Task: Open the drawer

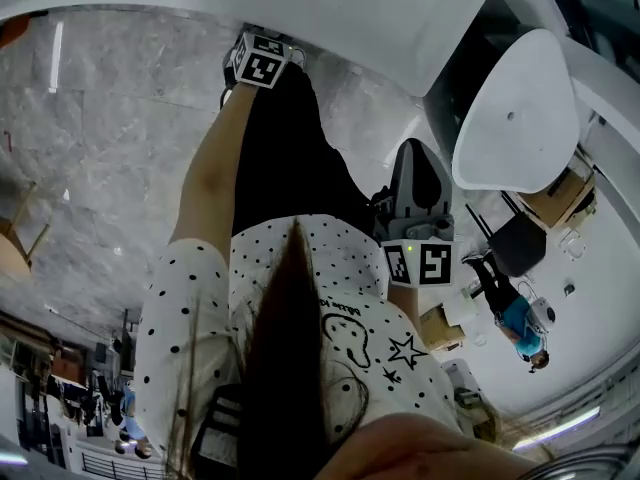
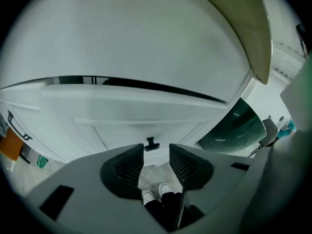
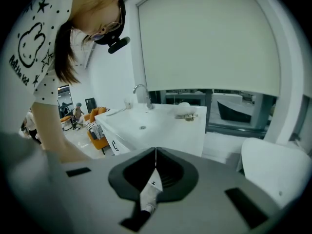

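Observation:
The left gripper view looks down at a white cabinet front below a white countertop. A small black handle sits on that front, just beyond my left gripper. The left jaws stand open, with nothing between them but floor and the person's white shoes. In the head view the left arm reaches toward the counter, and only the left gripper's marker cube shows there. My right gripper hangs by the person's side. Its pads meet along one line and hold nothing.
A white moulded chair stands to the right of the person. In the right gripper view a white sink counter with a tap lies ahead, with orange seats beyond. The floor is grey marble.

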`<state>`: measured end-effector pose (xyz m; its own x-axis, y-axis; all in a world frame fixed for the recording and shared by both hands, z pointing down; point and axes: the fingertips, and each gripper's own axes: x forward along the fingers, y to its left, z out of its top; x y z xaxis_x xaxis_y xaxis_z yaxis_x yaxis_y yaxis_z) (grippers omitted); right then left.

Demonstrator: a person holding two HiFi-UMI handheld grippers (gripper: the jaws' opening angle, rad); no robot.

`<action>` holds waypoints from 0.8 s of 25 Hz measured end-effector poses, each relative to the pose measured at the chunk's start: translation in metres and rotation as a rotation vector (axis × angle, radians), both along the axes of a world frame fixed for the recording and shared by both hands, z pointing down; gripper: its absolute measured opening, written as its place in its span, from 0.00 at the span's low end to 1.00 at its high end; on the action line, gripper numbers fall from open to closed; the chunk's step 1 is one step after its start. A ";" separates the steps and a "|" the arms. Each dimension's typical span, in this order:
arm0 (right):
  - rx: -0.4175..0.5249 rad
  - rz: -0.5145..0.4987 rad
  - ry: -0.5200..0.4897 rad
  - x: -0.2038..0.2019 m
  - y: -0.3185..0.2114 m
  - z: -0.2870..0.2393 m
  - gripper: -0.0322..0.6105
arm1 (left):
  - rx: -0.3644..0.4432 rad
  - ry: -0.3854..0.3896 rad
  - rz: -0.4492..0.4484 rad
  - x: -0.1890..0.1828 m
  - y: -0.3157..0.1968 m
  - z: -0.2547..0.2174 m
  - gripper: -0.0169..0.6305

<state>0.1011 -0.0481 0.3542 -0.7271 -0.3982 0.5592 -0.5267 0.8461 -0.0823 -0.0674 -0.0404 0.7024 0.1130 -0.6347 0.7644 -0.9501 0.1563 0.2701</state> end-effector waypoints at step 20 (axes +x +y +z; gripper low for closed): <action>-0.050 0.059 0.040 0.010 -0.001 0.022 0.07 | -0.017 -0.037 -0.130 -0.008 -0.022 0.021 0.22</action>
<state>0.1114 -0.0489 0.3761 -0.6799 -0.4109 0.6073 -0.5795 0.8086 -0.1017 -0.0750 -0.0629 0.7236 0.0016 -0.6293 0.7772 -0.9308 0.2832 0.2312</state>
